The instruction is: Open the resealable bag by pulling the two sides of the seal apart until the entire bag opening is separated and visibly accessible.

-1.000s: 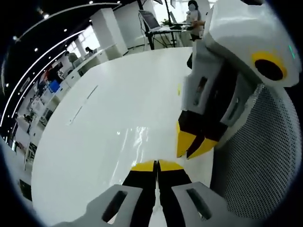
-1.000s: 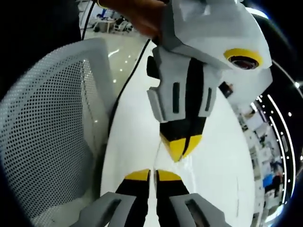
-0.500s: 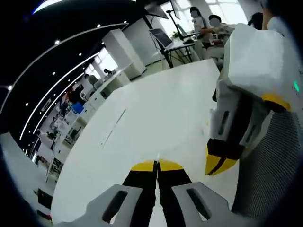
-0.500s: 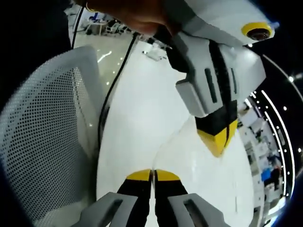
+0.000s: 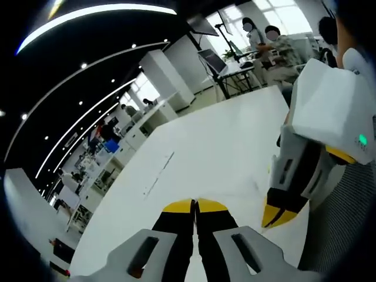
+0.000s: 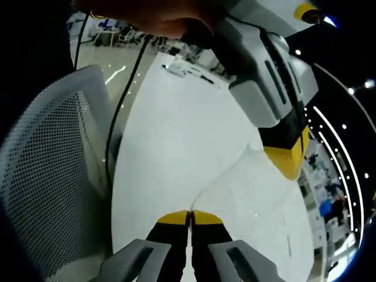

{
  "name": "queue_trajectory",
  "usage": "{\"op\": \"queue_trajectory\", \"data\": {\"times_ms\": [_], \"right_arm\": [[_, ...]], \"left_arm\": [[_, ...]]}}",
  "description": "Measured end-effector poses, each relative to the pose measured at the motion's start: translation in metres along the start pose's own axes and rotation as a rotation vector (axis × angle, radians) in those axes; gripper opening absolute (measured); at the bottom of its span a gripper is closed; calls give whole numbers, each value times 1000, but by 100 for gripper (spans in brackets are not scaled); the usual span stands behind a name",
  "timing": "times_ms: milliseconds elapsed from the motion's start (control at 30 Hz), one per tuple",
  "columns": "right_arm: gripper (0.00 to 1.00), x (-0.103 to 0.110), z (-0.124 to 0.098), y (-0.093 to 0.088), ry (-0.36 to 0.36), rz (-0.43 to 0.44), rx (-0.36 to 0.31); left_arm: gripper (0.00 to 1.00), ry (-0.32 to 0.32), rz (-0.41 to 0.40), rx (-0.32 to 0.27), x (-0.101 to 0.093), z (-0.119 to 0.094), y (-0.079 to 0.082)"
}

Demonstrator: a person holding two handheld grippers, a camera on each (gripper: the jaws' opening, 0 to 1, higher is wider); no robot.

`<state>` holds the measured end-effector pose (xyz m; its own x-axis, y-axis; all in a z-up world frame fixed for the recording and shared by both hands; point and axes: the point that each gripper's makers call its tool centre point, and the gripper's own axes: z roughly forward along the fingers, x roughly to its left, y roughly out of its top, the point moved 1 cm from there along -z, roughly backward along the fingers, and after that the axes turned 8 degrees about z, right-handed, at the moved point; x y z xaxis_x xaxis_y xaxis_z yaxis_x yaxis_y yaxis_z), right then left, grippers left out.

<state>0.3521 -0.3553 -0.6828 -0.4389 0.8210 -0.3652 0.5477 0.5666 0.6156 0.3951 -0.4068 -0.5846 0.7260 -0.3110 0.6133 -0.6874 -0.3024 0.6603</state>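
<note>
1. Compared with a second ago, the two tongs stand farther apart. In the left gripper view the right tongs (image 5: 281,214) have drawn off toward the mesh chair (image 5: 352,229). In the right gripper view the left tongs (image 6: 288,167) have swung away from the chair.
2. The left tongs (image 5: 195,205) are closed tip to tip, and so are the right tongs (image 6: 190,216). Each pair pinches one side of the resealable bag (image 6: 235,188).
3. The bag is a clear film, hard to make out. In the right gripper view it spans from the right tongs' tips up to the left tongs' tips, on the side away from the chair. We cannot tell how far its seal has parted.
4. The bag hangs over the white worktop (image 5: 200,147), whose near edge runs just beside the chair.
5. A hand (image 6: 164,17) holds the left tongs from above, and a black cable (image 6: 120,111) falls from it along the worktop edge nearest the chair.
6. Away from the chair the worktop lies broad and bare, with open room there.
</note>
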Motion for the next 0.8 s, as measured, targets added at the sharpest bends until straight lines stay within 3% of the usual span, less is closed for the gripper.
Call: {"op": "queue_trajectory", "data": {"times_ms": [367,567,800], "right_arm": [[0,0,5,-4,0,5,12],[0,-3,3,-10,-15,3,24],[0,3,3,-22,-7,5,50]], "left_arm": [[0,4,14,-16,-3,-1,8],[0,-19,17,5,-7,2,-1],[0,-73,7,38,-30,6,-16]]}}
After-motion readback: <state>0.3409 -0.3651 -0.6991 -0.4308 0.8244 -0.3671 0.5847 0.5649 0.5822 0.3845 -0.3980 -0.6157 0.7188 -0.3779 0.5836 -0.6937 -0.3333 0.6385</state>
